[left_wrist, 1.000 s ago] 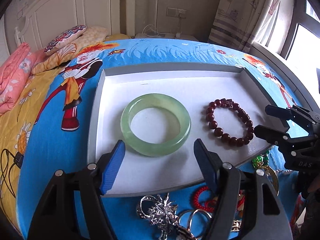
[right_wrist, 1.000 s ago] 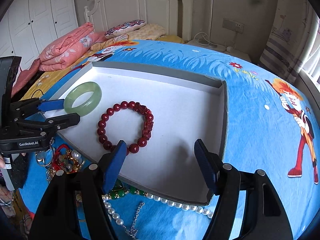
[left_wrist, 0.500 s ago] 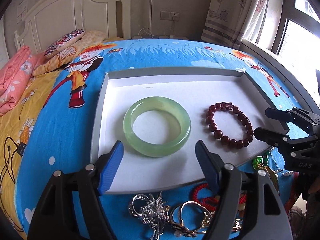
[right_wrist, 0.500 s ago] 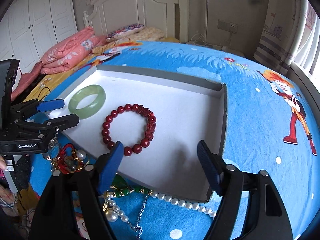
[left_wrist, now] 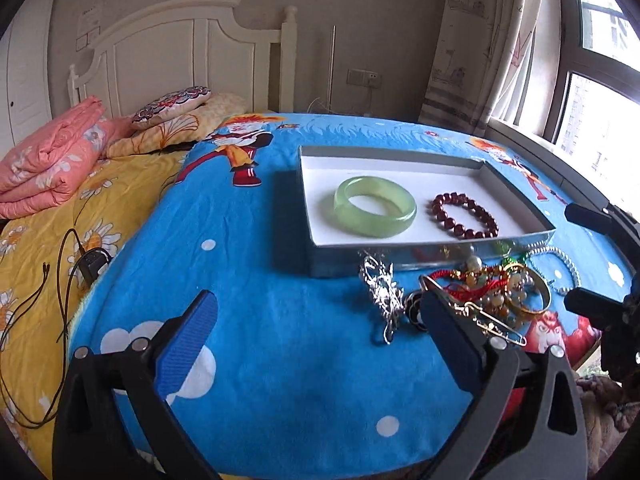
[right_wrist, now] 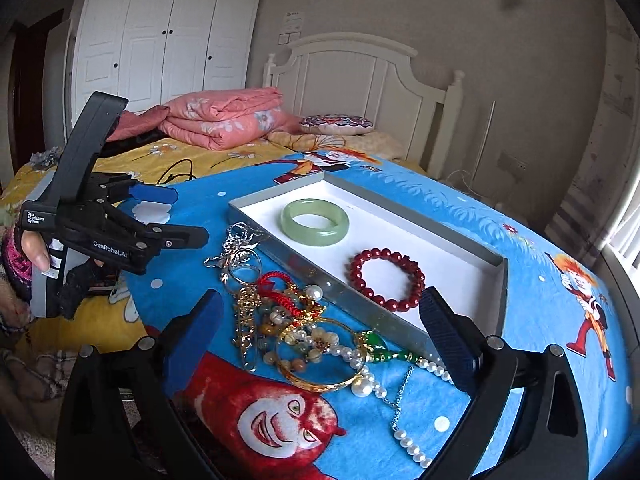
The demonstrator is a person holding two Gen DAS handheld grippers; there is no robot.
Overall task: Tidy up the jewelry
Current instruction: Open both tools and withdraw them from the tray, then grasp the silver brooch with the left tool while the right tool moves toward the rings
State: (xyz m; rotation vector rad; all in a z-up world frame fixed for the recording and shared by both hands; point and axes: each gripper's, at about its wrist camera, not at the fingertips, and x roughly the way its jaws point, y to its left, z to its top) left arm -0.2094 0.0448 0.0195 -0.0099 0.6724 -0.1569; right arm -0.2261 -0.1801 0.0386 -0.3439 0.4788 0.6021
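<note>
A grey box lid with a white inside (left_wrist: 316,184) (right_wrist: 496,276) lies on the blue bedspread. In it lie a green jade bangle (left_wrist: 375,206) (right_wrist: 315,223) and a dark red bead bracelet (left_wrist: 464,216) (right_wrist: 386,279). A tangled pile of jewelry (left_wrist: 484,292) (right_wrist: 304,324) lies in front of the lid: a silver brooch (left_wrist: 380,292), a gold bangle (right_wrist: 320,354), a pearl necklace (right_wrist: 404,412), red cord. My left gripper (left_wrist: 316,332) (right_wrist: 188,216) is open and empty, left of the pile. My right gripper (right_wrist: 320,330) (left_wrist: 576,256) is open and empty, just above the pile.
A folded pink quilt (left_wrist: 48,160) and pillows (left_wrist: 172,104) lie at the head of the bed. A black charger with its cable (left_wrist: 88,264) lies on the yellow sheet at left. A window (left_wrist: 600,92) is at right, a white wardrobe (right_wrist: 168,36) behind.
Both grippers have pulled back and up from the box lid, and still open. The bangle and bead bracelet stay in the lid; the jewelry pile has come into full view.
</note>
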